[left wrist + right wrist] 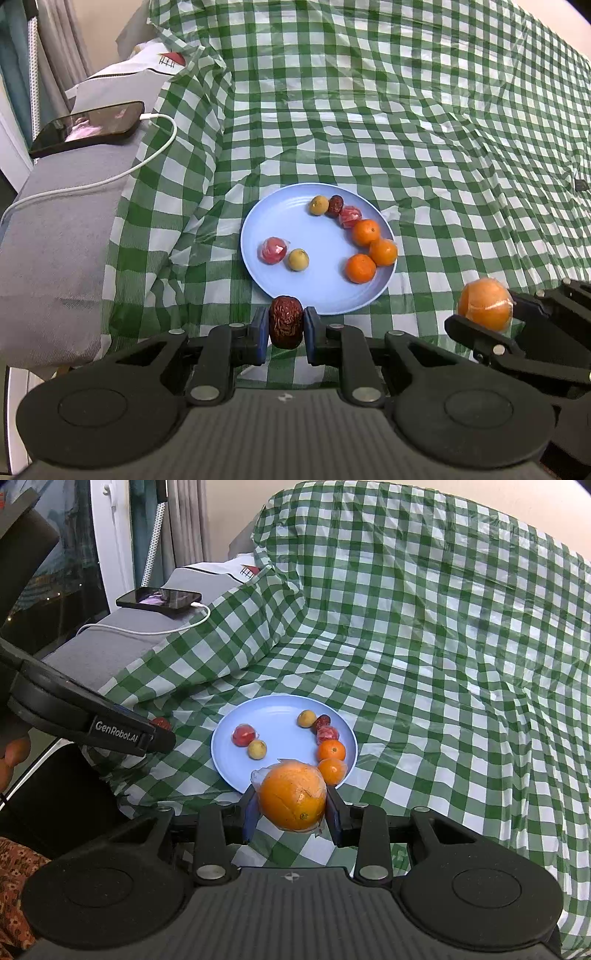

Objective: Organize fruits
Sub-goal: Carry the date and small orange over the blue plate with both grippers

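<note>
A light blue plate (295, 221) lies on the green checked cloth and holds several small fruits: oranges (365, 232), two yellow-green fruits (298, 259), two wrapped red fruits (273, 250) and a dark date (336, 205). My left gripper (286, 326) is shut on a wrinkled red date (286, 325) just in front of the plate's near rim. My right gripper (291, 812) is shut on a large wrapped orange (291, 799) at the plate's near edge (229, 775); the orange also shows in the left wrist view (485, 302), right of the plate.
A phone (88, 127) on a white charging cable (147, 158) lies on a grey cushion (55, 240) at the left. The checked cloth (406, 129) rises over a backrest behind the plate. The left gripper's body (92, 720) shows at the left in the right wrist view.
</note>
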